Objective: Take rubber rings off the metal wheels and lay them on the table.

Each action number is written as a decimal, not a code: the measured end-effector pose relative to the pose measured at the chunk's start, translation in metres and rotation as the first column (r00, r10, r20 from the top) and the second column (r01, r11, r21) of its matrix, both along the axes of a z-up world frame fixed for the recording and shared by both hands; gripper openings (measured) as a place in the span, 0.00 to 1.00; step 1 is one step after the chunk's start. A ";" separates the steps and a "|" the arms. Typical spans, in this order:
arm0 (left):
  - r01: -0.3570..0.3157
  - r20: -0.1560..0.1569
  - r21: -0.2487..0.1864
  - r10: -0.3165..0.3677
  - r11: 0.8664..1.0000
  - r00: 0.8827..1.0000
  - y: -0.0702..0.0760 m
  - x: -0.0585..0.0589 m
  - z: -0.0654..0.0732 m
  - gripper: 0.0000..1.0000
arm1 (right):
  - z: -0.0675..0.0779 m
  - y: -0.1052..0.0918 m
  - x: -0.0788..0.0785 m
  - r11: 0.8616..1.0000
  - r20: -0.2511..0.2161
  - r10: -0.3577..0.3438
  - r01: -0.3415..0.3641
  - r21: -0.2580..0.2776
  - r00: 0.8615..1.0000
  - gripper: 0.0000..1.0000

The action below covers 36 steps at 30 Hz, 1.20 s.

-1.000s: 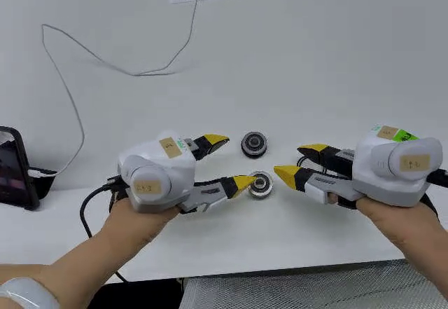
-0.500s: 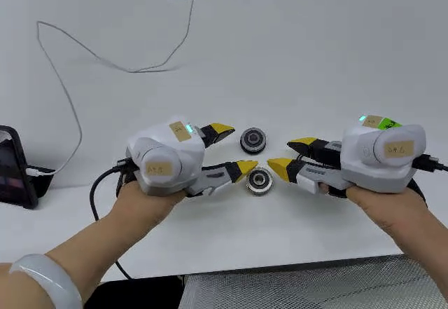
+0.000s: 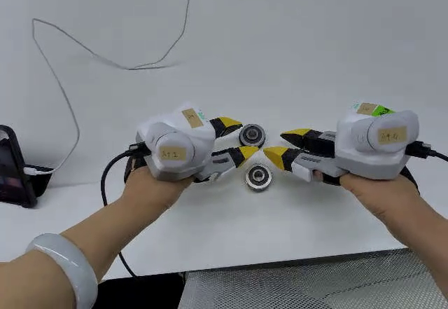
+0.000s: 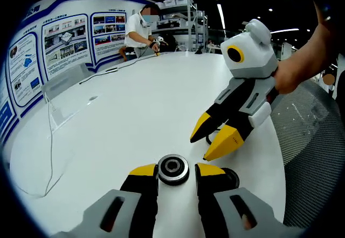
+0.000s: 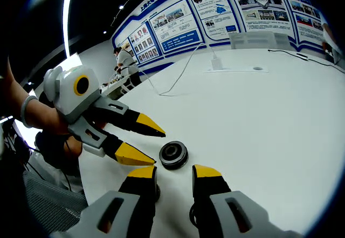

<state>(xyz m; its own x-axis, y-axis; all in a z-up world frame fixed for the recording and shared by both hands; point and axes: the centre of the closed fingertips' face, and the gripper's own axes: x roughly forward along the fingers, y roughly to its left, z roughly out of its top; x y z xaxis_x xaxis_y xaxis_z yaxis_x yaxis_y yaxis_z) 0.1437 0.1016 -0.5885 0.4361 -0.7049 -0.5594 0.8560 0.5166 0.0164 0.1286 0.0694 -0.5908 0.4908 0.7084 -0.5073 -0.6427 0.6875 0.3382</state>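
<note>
**mk:** Both tools have closed in on the wheels since a second ago. The left tool [image 3: 241, 138] had one tip down by the nearer wheel. Now it's shifted over, so the wheel [image 3: 252, 135] farther from the person sits right off its tips. The right tool [image 3: 281, 145] crept in from the opposite side too, and its tips are now near the left tool's.

**jo:** so is anything grabbed yet?

**mk:** nope, doesn't look like it. In the left gripper view that wheel sits in the gap between the left tool's jaws, which stand roughly a wheel's width apart. Can't tell if they touch it tbh, but they aren't clamped on it. The right tool is partly open too and holding nothing, with the same wheel just ahead of its tips.

**jo:** and the second one?

**mk:** The other wheel [image 3: 258, 177] lies flat on the desk [image 3: 210, 239], just beside the left tool's right jaw, on the person's side of both tools.

**jo:** progress?

**mk:** I'd call it basically zero. Both wheels look like they've got the dark rubber ring [image 4: 173, 157] on. What's left: pin a wheel with one tool, peel the ring with the other, lay it on the desk, then repeat. My guess is this is the line-up for the first grab.
</note>
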 end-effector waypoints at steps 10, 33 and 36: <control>-0.003 -0.008 0.018 0.003 1.000 1.000 -0.005 0.004 -0.005 0.22 | 0.000 0.002 0.002 1.000 -0.014 -0.011 0.011 0.018 1.000 0.25; 0.012 -0.015 0.039 -0.011 0.999 1.000 -0.010 0.008 -0.013 0.16 | -0.001 0.003 0.008 0.998 -0.029 -0.035 0.036 0.053 0.999 0.22; 0.012 -0.014 0.041 -0.011 0.999 1.000 -0.009 0.008 -0.013 0.15 | 0.000 0.003 0.008 0.998 -0.032 -0.036 0.038 0.056 0.999 0.22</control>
